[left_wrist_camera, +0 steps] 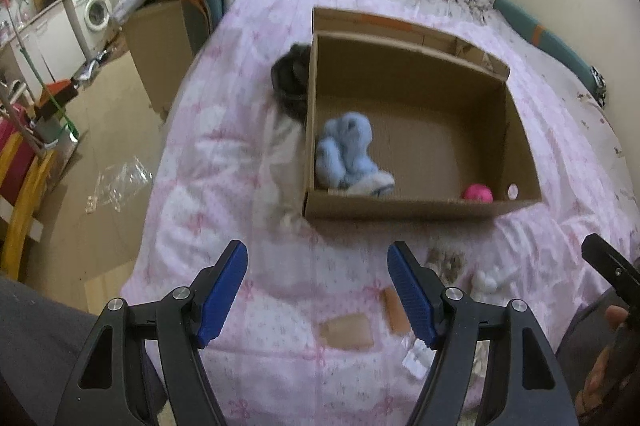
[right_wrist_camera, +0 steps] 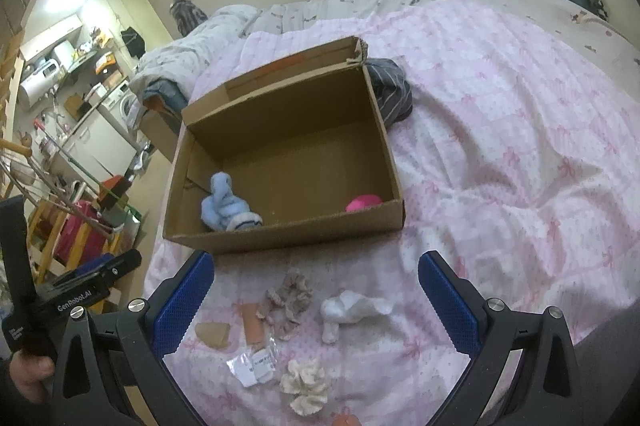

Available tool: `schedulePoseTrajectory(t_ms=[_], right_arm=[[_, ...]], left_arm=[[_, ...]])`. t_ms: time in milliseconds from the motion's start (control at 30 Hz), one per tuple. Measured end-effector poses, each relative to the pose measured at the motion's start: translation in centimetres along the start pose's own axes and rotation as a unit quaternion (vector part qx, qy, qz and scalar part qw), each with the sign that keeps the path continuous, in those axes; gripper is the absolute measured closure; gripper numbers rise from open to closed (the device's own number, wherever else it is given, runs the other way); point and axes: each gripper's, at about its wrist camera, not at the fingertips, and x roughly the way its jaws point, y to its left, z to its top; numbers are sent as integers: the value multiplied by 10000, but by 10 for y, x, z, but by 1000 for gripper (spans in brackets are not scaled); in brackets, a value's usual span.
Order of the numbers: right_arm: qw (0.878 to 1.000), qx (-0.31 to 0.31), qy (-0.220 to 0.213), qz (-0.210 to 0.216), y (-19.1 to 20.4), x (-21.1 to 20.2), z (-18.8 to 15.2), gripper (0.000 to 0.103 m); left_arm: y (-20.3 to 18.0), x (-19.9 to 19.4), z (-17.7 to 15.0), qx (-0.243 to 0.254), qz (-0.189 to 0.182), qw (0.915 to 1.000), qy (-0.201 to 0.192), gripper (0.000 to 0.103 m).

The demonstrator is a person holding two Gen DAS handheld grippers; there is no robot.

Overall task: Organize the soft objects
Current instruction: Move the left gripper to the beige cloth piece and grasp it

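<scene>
Pink bedspread (right_wrist_camera: 500,129) — carrying a cardboard box (right_wrist_camera: 288,238), 2 scrunchies (right_wrist_camera: 290,300), white sock (right_wrist_camera: 348,310), paper scraps (right_wrist_camera: 254,366).

The only readable text is "GenRobot.AI", printed in white on the black body of the left gripper (right_wrist_camera: 76,300) in the right wrist view. Smaller white print beside it on the same handle is too blurred to read, as is the print on the white label packet (right_wrist_camera: 254,366).

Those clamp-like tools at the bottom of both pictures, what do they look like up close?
Each is a black plastic two-finger gripper with triangular cut-outs in its arms and round silver pivot bolts. The left gripper and right gripper both carry blue textured pads on the inner finger faces. In the right wrist view, the left tool's black body reads "GenRobot.AI" in white, held by a bare hand. No cables show.
</scene>
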Motion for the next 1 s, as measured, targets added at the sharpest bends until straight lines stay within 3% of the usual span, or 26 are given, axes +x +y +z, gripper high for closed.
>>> schedulePoseTrajectory(t_ms=[200,367,533,633,733,867,1000], right_arm=[[9997,-171,112,-128,3,0,-8,0],[9994,-119,252,-216,-2,5,-10,0],[9990,-41,421,-151,-5,14,-10,0],[9983,17,551,-163,-6,22,-11,0],[9982,46,565,-173,-6,23,-11,0],[9980,11,597,-184,-4,25,-11,0],[9975,-47,661,-228,-2,28,-12,0]], left_arm=[[8,15,-4,-61,86,9998,178,33],[35,32,-4,-732,50,9958,539,33],[45,51,-12,-1260,-358,9854,1089,34],[33,64,-20,-1090,-593,9811,1488,35],[15,83,-31,-786,-757,9735,2010,58],[2,105,-41,-769,-934,9617,2458,59],[-2,115,-41,-756,-820,9613,2518,60]])
